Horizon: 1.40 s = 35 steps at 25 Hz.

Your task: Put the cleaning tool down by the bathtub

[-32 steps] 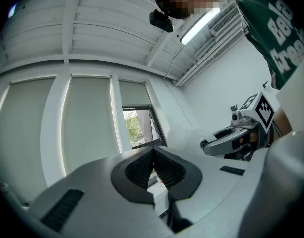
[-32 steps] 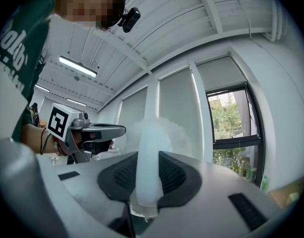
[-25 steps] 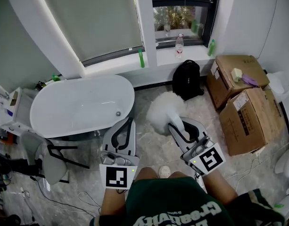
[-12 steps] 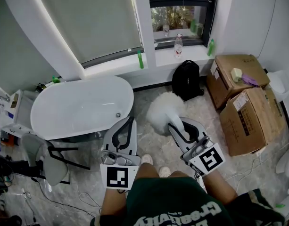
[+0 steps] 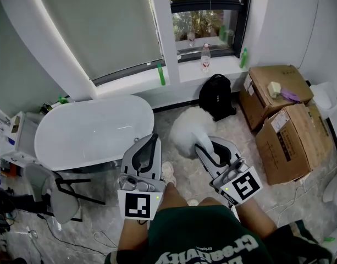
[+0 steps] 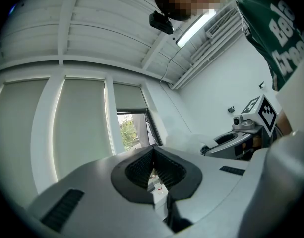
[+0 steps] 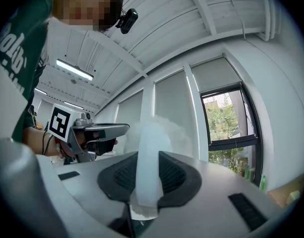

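Observation:
The cleaning tool is a fluffy white duster (image 5: 189,130) on a pale handle (image 7: 149,167). My right gripper (image 5: 204,143) is shut on that handle, and the fluffy head sticks out ahead over the floor, right of the bathtub (image 5: 148,113). The right gripper view shows the handle clamped between the ribbed pads of the right gripper (image 7: 148,162). My left gripper (image 5: 153,140) is shut with nothing in it and hangs just off the tub's near right end. In the left gripper view, the left gripper (image 6: 152,155) has its tips together.
A black backpack (image 5: 217,95) leans under the window sill. Two cardboard boxes (image 5: 283,139) stand at the right. A grey chair (image 5: 44,186) stands in front of the tub's left end. Bottles (image 5: 204,56) line the sill, and cables trail over the floor.
Both grippers have moved a little forward toward the tub and window. One of the person's shoes has stepped forward beside the left gripper. The duster stays gripped.

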Available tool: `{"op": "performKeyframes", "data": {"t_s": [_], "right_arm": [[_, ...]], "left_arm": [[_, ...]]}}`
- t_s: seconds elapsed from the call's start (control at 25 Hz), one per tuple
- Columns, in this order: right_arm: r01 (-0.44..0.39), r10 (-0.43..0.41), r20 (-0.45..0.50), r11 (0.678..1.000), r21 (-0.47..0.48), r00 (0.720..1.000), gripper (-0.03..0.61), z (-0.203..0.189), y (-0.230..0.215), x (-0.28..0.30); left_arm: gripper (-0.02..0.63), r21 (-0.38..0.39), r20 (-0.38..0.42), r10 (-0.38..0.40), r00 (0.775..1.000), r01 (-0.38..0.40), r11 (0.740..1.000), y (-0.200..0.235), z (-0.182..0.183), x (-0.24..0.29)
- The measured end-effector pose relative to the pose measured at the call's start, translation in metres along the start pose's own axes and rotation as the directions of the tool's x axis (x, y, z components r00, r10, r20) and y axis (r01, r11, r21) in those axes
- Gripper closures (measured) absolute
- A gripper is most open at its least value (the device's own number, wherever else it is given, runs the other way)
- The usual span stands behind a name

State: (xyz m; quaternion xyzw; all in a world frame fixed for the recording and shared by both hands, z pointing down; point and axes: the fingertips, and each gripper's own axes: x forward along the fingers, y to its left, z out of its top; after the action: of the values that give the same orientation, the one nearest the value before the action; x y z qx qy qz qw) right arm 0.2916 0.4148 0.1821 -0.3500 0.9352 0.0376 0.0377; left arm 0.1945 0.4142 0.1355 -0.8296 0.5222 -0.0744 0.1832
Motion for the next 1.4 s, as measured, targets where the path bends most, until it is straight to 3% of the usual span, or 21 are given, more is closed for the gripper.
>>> {"op": "performKeyframes", "data": {"t_s": [0.48, 0.68, 0.92, 1.4], "right_arm": [[0.000, 0.001, 0.022, 1.000, -0.027, 1.000, 0.485, -0.010, -0.013, 0.037], [0.009, -0.011, -0.024, 0.997, -0.074, 1.000, 0.485, -0.020, -0.023, 0.076], [0.004, -0.006, -0.025, 0.998, -0.060, 1.000, 0.485, -0.018, -0.039, 0.123], [0.053, -0.054, -0.057, 0.999, -0.006, 0.997, 0.485, -0.032, -0.079, 0.183]], "left_arm": [[0.607, -0.047, 0.018, 0.026, 0.999, -0.025, 0.999, 0.032, -0.023, 0.019], [0.607, -0.050, 0.029, 0.038, 0.999, -0.036, 0.998, 0.060, -0.037, 0.040], [0.607, -0.081, 0.041, 0.038, 0.998, -0.035, 0.996, 0.100, -0.048, 0.070], [0.607, -0.116, 0.032, -0.039, 0.999, 0.042, 0.992, 0.135, -0.079, 0.141]]}}
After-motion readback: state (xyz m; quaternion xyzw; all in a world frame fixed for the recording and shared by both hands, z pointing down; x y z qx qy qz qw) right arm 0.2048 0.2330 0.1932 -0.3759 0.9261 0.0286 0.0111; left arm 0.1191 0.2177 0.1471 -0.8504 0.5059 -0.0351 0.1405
